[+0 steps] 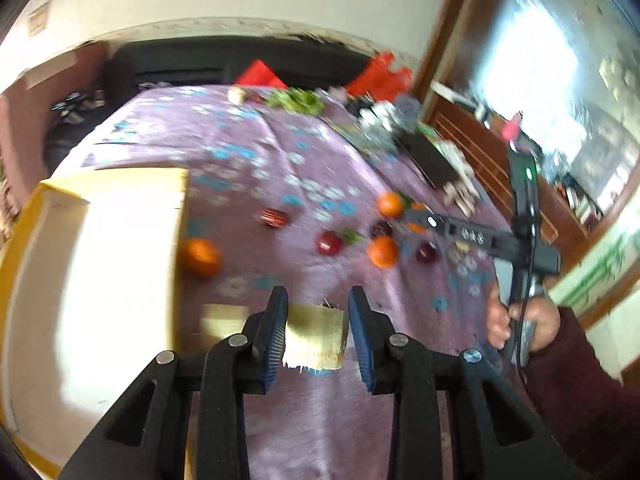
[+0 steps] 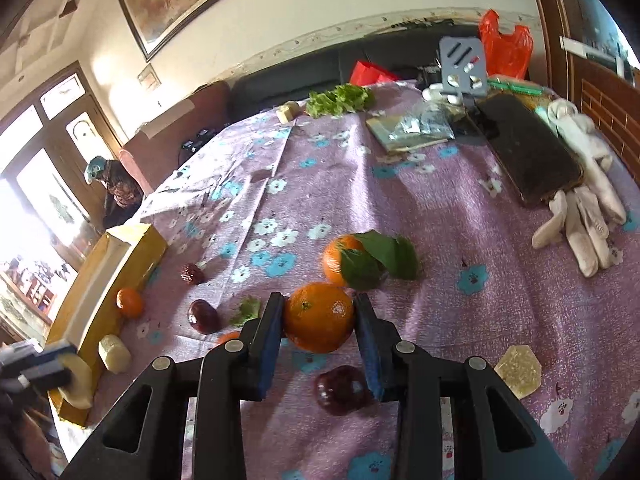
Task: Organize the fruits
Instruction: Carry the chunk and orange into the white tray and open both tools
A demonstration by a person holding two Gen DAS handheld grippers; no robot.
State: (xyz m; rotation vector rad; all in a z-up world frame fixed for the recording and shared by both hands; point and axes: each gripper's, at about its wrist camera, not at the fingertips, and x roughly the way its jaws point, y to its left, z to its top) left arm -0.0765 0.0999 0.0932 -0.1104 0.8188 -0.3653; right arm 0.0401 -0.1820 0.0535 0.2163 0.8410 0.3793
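My right gripper (image 2: 319,300) is shut on an orange (image 2: 320,320) resting on the purple flowered cloth (image 2: 440,240). Just behind it lies a second orange with green leaves (image 2: 344,260). Dark red fruits (image 2: 340,390) (image 2: 204,316) and a wrinkled date (image 2: 192,274) lie around. A small orange (image 2: 130,302) sits against the yellow box (image 2: 132,236). My left gripper (image 1: 318,296) is shut on a pale fibrous chunk (image 1: 316,336), held above the cloth beside the box (image 1: 116,178). A similar pale chunk (image 2: 114,354) lies by the box wall.
A hexagonal pale slice (image 2: 518,370) lies at the right front. Farther back are white gloves (image 2: 588,208), a dark flat slab (image 2: 528,160), lettuce (image 2: 340,100) and a red bag (image 2: 506,44). A person (image 2: 116,188) stands by the door at the left.
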